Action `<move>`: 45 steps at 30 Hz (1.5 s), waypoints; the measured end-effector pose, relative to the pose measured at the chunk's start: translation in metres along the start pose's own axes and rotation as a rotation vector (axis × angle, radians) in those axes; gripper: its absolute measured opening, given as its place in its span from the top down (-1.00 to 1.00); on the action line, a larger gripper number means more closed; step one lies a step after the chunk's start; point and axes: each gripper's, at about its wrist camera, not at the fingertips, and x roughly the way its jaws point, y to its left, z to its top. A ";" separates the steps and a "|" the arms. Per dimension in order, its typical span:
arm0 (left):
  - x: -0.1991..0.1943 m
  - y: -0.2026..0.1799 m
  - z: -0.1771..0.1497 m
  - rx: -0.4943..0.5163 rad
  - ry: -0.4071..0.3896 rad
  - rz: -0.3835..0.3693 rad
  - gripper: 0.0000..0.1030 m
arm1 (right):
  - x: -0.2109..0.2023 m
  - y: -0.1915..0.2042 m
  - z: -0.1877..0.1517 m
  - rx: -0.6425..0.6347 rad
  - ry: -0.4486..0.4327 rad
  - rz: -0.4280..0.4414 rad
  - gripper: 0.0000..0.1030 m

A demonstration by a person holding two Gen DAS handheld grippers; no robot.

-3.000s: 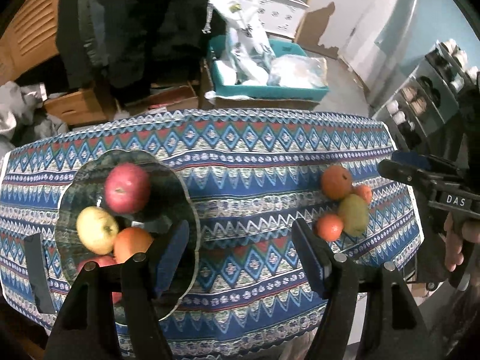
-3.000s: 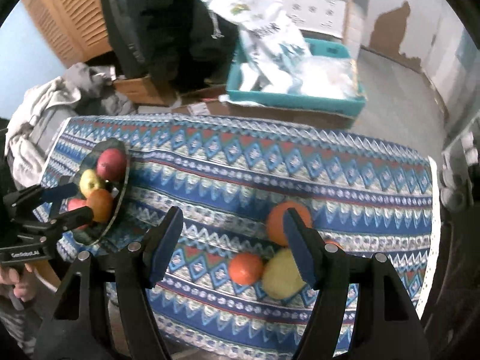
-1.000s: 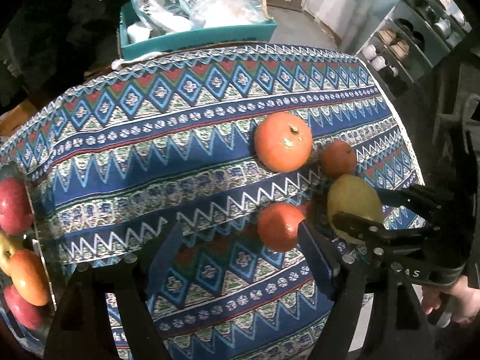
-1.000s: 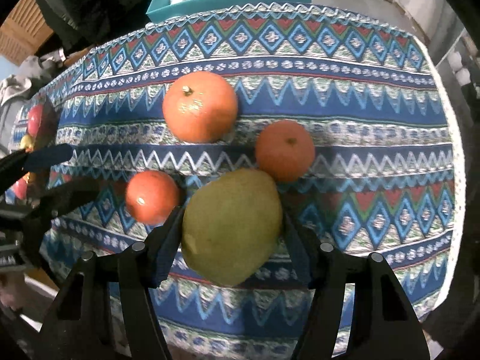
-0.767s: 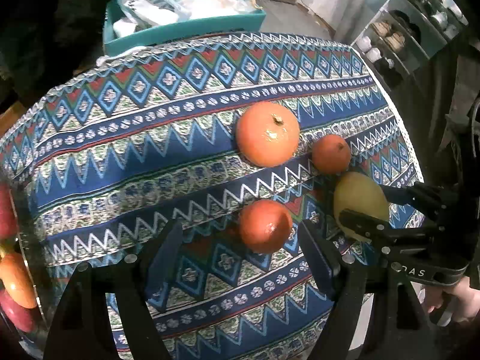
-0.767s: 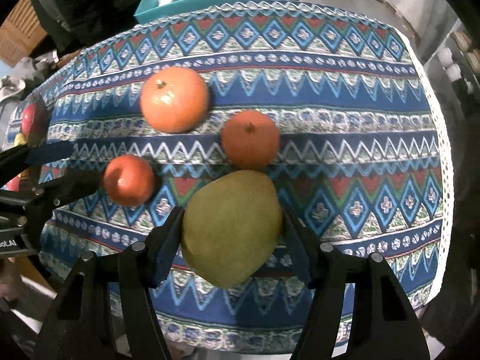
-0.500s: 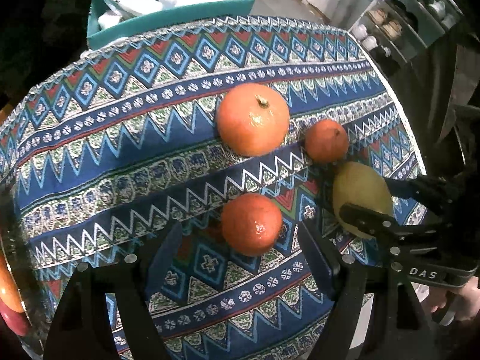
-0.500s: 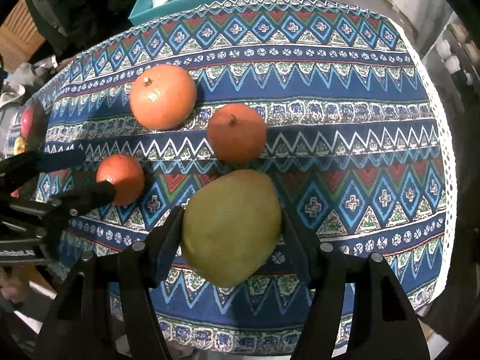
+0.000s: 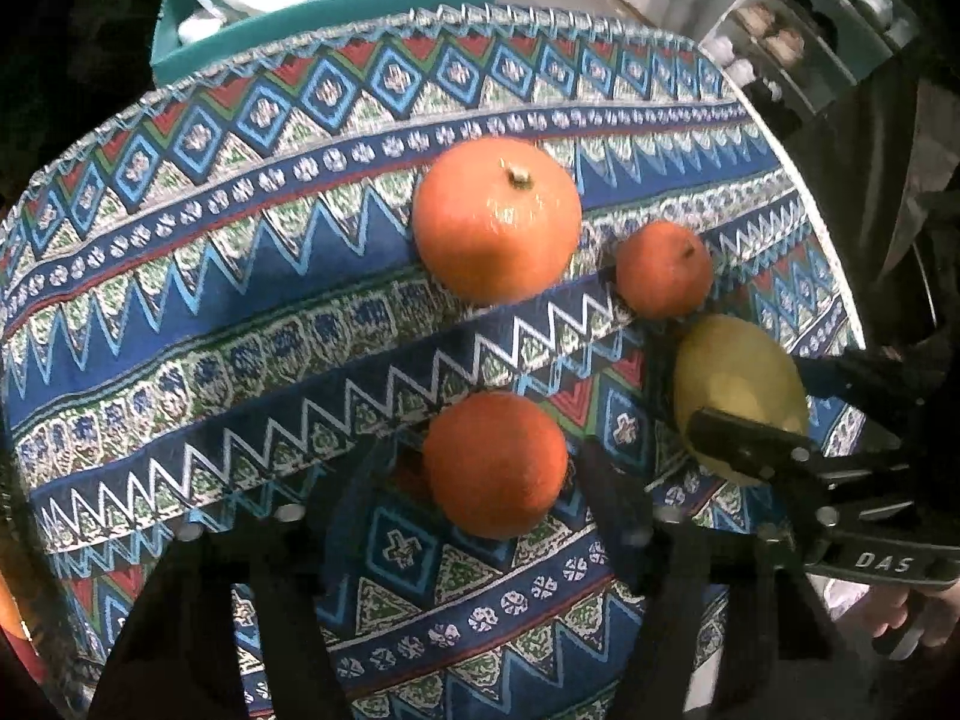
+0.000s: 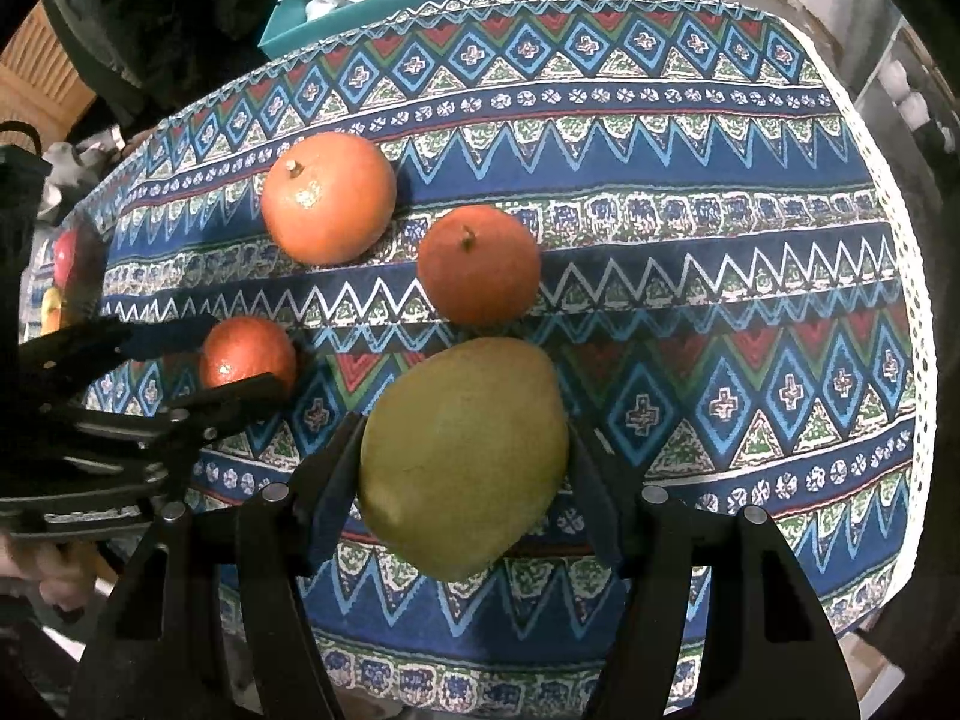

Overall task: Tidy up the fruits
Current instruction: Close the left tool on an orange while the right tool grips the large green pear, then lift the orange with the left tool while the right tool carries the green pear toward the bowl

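Our right gripper point(image 10: 465, 456) is closing around the pear point(image 10: 465, 456), and this is the big change: three seconds ago its fingers were hanging open above the fruit pile, and now both pads are pressing the pear's flanks. Whether the pear is lifting off the cloth point(image 10: 720, 192) yet, we cannot tell from here. In the left view we are seeing the same thing from the side, the right gripper point(image 9: 756, 414) bracketing the pear point(image 9: 738, 390) front and back.

Our left gripper point(image 9: 495, 468) is also arriving. A second ago the small orange point(image 9: 495, 465) was sitting ahead of its tips; now we are straddling it, fingers wide apart, one on each side, with a gap showing at each pad. So it is not gripping anything yet. From the right camera we are watching those left fingers point(image 10: 240, 396) flanking that same orange point(image 10: 247, 354).

Just ahead of the left gripper, the big orange point(image 9: 497, 219) and the tangerine point(image 9: 663, 270) are waiting untouched, the tangerine almost touching the pear.

The bowl point(image 10: 81, 282) is sitting far off to the left of both grippers, apples peeking at its edge.

Our read: we are setting up a double pick. The pear looks secured; the left needs to squeeze before anything travels to the bowl.
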 end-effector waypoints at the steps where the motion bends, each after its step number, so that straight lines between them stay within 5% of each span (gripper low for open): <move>1: 0.002 -0.001 -0.001 0.003 0.007 -0.008 -0.03 | 0.000 -0.001 0.000 0.001 0.001 0.002 -0.28; 24: -0.052 0.002 -0.016 0.059 -0.123 0.051 0.10 | -0.015 0.027 0.008 -0.064 -0.083 -0.009 -0.27; 45: -0.113 0.042 -0.037 -0.047 -0.216 0.062 0.10 | -0.054 0.084 0.022 -0.156 -0.198 0.044 -0.27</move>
